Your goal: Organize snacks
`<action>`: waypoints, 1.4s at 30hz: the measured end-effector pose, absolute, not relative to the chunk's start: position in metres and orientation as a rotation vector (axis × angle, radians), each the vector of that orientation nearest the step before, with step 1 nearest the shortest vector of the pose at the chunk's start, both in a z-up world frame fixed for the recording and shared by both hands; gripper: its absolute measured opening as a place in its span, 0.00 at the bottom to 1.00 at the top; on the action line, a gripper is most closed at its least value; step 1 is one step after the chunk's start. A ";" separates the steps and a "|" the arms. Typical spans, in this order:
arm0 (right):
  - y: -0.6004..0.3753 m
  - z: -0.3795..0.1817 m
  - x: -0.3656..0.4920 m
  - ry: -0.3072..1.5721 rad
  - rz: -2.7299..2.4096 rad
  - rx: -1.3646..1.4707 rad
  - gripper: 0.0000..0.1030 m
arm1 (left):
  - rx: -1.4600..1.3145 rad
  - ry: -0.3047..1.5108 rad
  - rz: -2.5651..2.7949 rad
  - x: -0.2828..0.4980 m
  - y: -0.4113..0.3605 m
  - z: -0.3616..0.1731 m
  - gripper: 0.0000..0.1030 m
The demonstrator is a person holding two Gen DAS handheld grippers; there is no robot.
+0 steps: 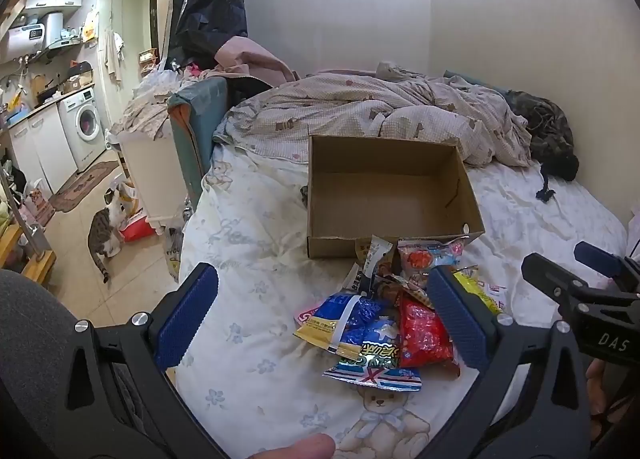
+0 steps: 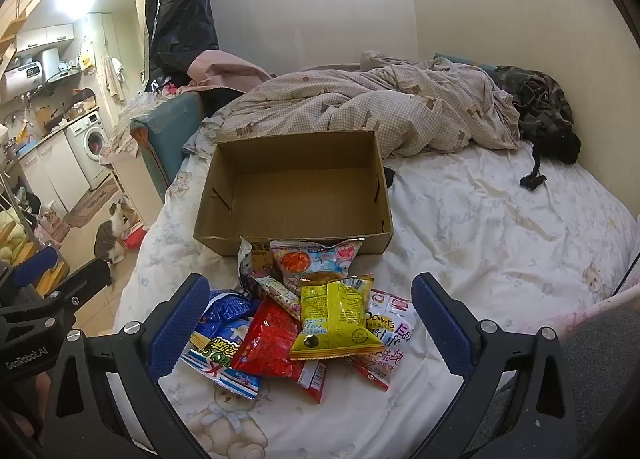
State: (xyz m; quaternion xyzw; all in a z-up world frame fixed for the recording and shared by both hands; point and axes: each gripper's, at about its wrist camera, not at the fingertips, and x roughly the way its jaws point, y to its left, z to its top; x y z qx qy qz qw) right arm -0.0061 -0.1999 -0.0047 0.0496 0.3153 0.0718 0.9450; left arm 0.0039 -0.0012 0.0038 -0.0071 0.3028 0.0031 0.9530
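Observation:
An open brown cardboard box sits on the bed with nothing in it. In front of it lies a pile of snack packets: a yellow one on top, a red one, a blue one, a pink-and-blue one against the box. My left gripper is open and empty, hovering just short of the pile. My right gripper is open and empty, also just short of the pile. The right gripper shows in the left wrist view.
The white printed bedsheet spreads right of the box. A rumpled checked duvet and dark clothing lie behind it. A cat stands on the floor left of the bed, near a white cabinet.

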 end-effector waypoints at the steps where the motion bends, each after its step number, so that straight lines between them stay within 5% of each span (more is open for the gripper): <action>1: -0.200 -0.005 -0.006 0.642 0.146 0.101 1.00 | -0.013 0.616 0.006 0.005 -0.001 0.004 1.00; 42: -0.200 -0.003 -0.005 0.647 0.144 0.091 1.00 | -0.019 0.614 0.005 0.002 -0.003 0.002 1.00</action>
